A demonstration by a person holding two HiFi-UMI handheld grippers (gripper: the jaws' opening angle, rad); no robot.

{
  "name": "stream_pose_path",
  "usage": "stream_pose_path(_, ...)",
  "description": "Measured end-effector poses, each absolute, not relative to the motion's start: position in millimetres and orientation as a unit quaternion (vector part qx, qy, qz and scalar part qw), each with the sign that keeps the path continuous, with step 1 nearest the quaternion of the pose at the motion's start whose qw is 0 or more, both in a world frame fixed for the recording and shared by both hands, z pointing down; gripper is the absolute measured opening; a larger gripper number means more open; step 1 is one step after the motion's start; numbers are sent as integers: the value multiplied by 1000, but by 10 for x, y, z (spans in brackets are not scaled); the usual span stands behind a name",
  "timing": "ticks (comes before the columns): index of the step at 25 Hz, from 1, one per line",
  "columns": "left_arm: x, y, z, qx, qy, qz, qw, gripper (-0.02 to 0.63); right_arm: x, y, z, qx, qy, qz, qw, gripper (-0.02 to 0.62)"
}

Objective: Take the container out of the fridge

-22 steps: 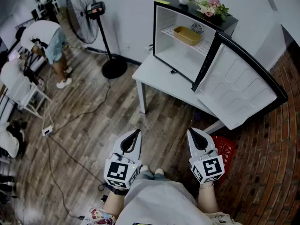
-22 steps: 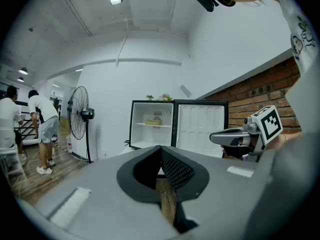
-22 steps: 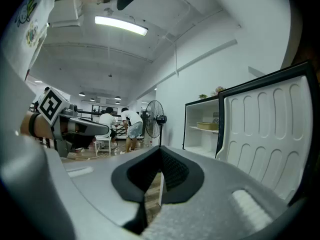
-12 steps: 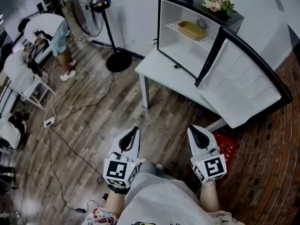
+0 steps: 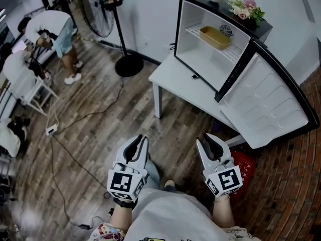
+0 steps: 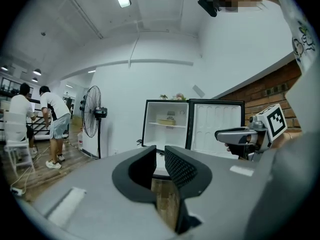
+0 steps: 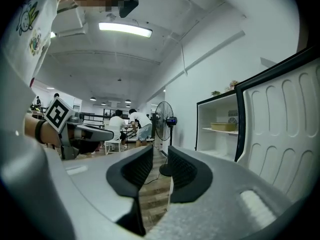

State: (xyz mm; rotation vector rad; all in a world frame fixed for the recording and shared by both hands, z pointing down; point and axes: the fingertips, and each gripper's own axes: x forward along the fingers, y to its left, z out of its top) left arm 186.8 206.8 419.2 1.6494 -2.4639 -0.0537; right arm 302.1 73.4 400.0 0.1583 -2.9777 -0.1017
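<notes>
A tan container (image 5: 214, 37) lies on the upper shelf of a small black fridge (image 5: 186, 29) that stands on a white table (image 5: 173, 77). The fridge door (image 5: 268, 107) hangs wide open to the right. Both grippers are held low in front of the person's body, far short of the fridge. My left gripper (image 5: 139, 142) has its jaws a narrow gap apart with nothing between them. My right gripper (image 5: 209, 140) is likewise slightly open and empty. The container (image 6: 166, 122) shows small in the left gripper view, and the container (image 7: 223, 126) shows past the door edge in the right gripper view.
A standing fan (image 5: 108, 4) is left of the table, with cables (image 5: 75, 124) trailing over the wood floor. People (image 5: 62, 39) stand by white chairs at the far left. Flowers (image 5: 246, 8) sit on the fridge top. A red item (image 5: 246, 162) lies under the table by the brick wall.
The view has shifted so that the fridge and table sit further right in the picture. Both grippers have risen slightly in the frame and stay empty.
</notes>
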Motion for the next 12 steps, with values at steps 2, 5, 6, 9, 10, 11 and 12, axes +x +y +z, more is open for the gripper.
stream_pose_path(2, 1660, 2030, 4185, 556, -826, -18, 85, 55, 2819, 699, 4000, 55, -995, -32, 78, 95)
stream_pose_path(5, 1316, 1974, 4174, 560, -824, -21, 81, 67, 2461, 660, 3982, 55, -995, -37, 75, 103)
stream_pose_path(6, 1192, 1952, 4171, 561, -823, -21, 82, 71, 2332, 641, 3973, 55, -995, -38, 75, 104)
stream_pose_path(9, 810, 1890, 4122, 560, -824, -20, 84, 83, 1944, 575, 3924, 53, -995, -39, 71, 115)
stream_pose_path(10, 687, 1878, 4098, 560, -824, -19, 84, 86, 1825, 555, 3906, 53, -995, -40, 69, 117)
stream_pose_path(11, 567, 1874, 4089, 559, -825, -19, 83, 89, 1712, 538, 3892, 54, -995, -41, 69, 121)
stream_pose_path(12, 449, 1879, 4095, 559, -825, -19, 81, 93, 1605, 525, 3882, 55, -995, -42, 68, 123)
